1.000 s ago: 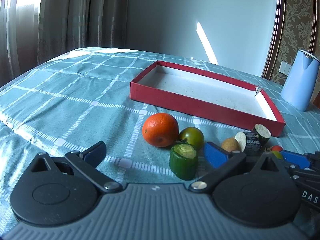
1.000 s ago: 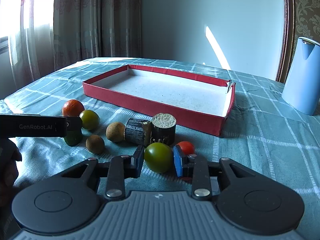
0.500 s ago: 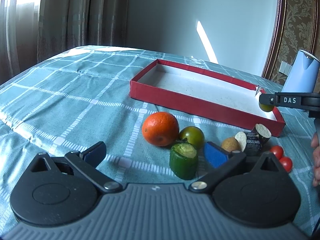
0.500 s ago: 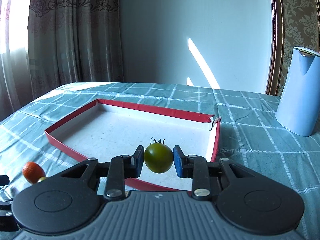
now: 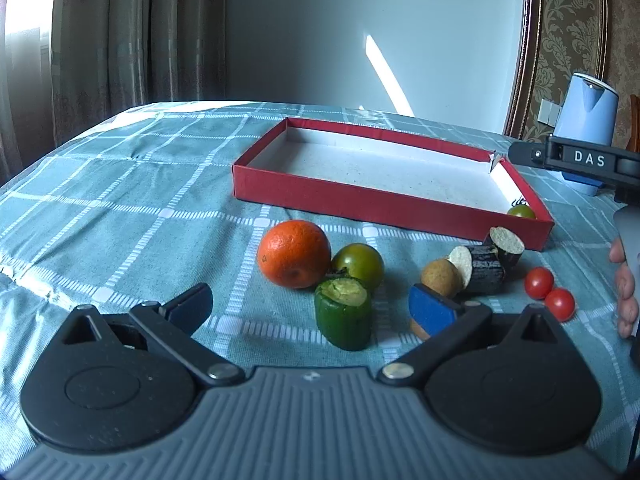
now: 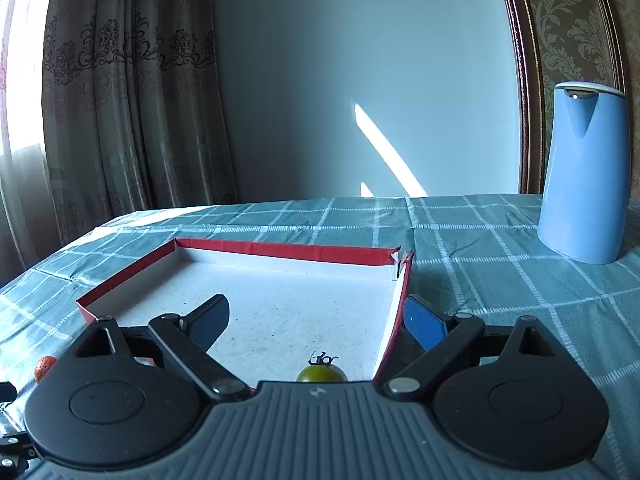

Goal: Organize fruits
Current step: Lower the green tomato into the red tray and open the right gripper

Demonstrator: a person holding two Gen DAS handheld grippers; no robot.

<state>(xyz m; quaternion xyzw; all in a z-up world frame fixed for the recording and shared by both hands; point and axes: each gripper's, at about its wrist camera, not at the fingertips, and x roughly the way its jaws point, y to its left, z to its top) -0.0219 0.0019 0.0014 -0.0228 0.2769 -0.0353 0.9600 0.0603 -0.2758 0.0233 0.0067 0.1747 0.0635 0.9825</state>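
Green tomato [image 6: 321, 374] is sitting loose under the spread right gripper [image 6: 316, 316], risking a nudge; left gripper [image 5: 310, 304] is gaping empty.

One tomato [image 5: 521, 211] in the tray's [image 5: 376, 204] near right corner; orange [image 5: 294, 253], pepper [image 5: 343, 313], remaining fruits on the tablecloth [image 5: 120, 216] before its near edge.

The left gripper [image 5: 310, 308] hovers with jaws spread wide over the checked bench [image 5: 120, 208], a cut green pepper [image 5: 344, 318] between them. Behind it sit an orange [image 5: 294, 254] and green tomato [image 5: 359, 265]. Another green tomato [image 5: 521, 212] lies inside the red tray [image 5: 360, 200].
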